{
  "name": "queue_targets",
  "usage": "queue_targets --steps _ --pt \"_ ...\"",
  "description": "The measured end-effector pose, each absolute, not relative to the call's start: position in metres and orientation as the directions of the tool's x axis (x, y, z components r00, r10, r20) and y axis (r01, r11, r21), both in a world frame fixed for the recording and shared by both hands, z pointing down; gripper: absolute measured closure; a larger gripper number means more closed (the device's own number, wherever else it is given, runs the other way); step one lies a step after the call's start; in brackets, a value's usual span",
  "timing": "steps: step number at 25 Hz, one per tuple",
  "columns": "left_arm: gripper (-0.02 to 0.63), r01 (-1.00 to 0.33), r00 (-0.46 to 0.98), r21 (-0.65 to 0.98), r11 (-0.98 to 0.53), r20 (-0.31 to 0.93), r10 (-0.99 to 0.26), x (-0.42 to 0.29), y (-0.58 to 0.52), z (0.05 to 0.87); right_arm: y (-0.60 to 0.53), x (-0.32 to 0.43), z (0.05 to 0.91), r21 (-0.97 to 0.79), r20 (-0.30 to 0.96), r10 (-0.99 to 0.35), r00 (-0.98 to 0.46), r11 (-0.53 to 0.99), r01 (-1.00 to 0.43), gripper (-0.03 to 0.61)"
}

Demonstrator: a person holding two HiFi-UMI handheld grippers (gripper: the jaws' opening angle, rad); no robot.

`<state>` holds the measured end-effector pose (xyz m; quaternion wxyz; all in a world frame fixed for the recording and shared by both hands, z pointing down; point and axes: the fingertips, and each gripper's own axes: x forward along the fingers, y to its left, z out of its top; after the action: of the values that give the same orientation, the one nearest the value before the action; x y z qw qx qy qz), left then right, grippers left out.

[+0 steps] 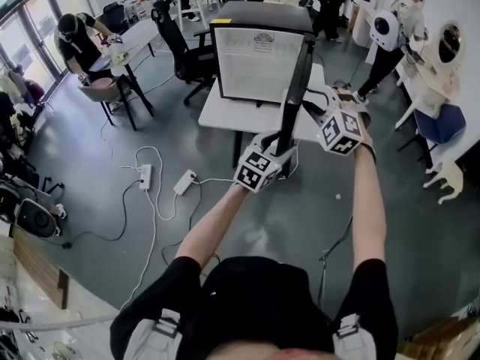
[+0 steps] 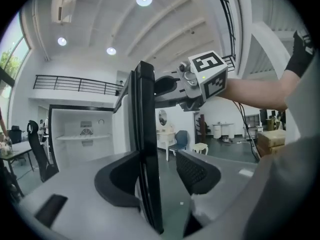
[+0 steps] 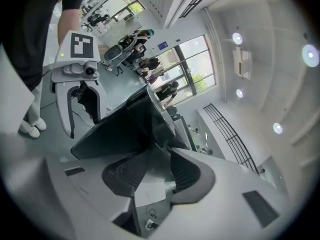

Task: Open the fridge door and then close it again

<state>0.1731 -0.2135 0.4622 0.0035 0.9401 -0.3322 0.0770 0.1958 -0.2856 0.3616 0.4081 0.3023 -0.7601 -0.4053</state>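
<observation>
Standing open on a table [image 1: 217, 112], fridge [image 1: 255, 62] is being flanked at its door [image 1: 298, 81] by left gripper [image 1: 283, 147] and right gripper [image 1: 315, 111] in head view. Left gripper view: door edge is being straddled, jaws released. Right gripper view: jaws being held parted, nothing clamped.

Grey floor [image 1: 97, 171] fills most of the head view. White table [image 1: 225, 115] at upper centre, legs on the floor, fridge [image 1: 259, 58] standing on top of it. Left of centre on the floor: two white power strips [image 1: 145, 176] [image 1: 184, 182] with white cables [image 1: 156, 216] looping around them. Black office chair [image 1: 184, 47] just left of the table.
</observation>
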Motion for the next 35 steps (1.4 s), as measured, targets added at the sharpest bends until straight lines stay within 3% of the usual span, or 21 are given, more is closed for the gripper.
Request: queue_targets --steps 4,5,8,11,13,14,21,35 --pt "0.393 -0.616 0.782 0.034 -0.787 0.148 -0.606 0.182 -0.197 0.462 -0.271 0.216 0.363 0.794 0.267 -0.84 -0.473 0.47 -0.386 0.443" --pt "0.393 -0.618 0.785 0.086 -0.781 0.112 -0.609 0.18 -0.191 0.456 -0.263 0.22 0.36 0.754 0.224 -0.848 -0.48 0.463 -0.467 0.411" --pt "0.408 -0.583 0.781 0.289 -0.76 -0.06 -0.622 0.163 -0.174 0.436 -0.227 0.23 0.349 0.597 0.065 -0.878 -0.474 0.414 -0.687 0.411" --pt "0.467 -0.595 0.735 0.352 -0.723 -0.125 -0.666 0.133 -0.16 0.434 -0.191 0.237 0.361 0.397 -0.069 -0.905 -0.42 0.361 -0.844 0.479" --pt "0.567 -0.632 0.701 0.345 -0.695 -0.128 -0.701 0.115 -0.151 0.437 -0.172 0.241 0.382 0.288 -0.095 -0.925 -0.367 0.328 -0.9 0.56" --pt "0.611 -0.654 0.684 0.332 -0.679 -0.122 -0.719 0.108 -0.149 0.438 -0.165 0.243 0.392 0.243 -0.099 -0.932 -0.35 0.318 -0.916 0.574" --pt "0.614 -0.786 0.591 0.201 -0.585 -0.031 -0.806 0.096 -0.148 0.454 -0.149 0.24 0.451 0.077 -0.017 -0.943 -0.333 0.331 -0.941 0.581" --pt "0.606 -0.785 0.619 0.096 -0.612 0.099 -0.779 0.146 -0.166 0.487 -0.184 0.247 0.44 0.059 0.013 -0.932 -0.362 0.362 -0.93 0.581"
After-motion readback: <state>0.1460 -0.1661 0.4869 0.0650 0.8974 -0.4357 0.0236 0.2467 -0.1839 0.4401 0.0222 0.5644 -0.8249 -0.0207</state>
